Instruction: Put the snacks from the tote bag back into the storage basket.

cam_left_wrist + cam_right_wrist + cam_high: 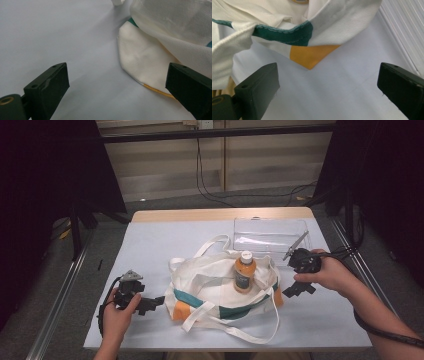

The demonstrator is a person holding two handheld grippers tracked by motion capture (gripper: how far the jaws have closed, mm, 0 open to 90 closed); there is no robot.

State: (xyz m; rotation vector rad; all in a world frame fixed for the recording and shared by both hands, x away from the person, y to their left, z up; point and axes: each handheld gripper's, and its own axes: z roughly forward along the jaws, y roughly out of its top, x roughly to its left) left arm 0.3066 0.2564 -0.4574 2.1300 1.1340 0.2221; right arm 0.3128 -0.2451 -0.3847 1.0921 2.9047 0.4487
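Observation:
A cream tote bag (210, 292) with a green band and orange corners lies open in the middle of the table. An orange juice bottle (244, 272) with a white cap stands upright in it. My left gripper (152, 303) rests low on the table just left of the bag, open; its view shows the bag's cream corner (142, 62) ahead between the jaws. My right gripper (299, 289) is at the bag's right side, open, nothing between the jaws; the bag's orange corner (312, 56) and green band (284, 33) lie just ahead of it.
A clear plastic bin (270, 235) stands at the back right of the light table (150, 245). The bag's long handles (235, 332) trail toward the front edge. Dark curtains and stands flank the table; cables run on the floor behind.

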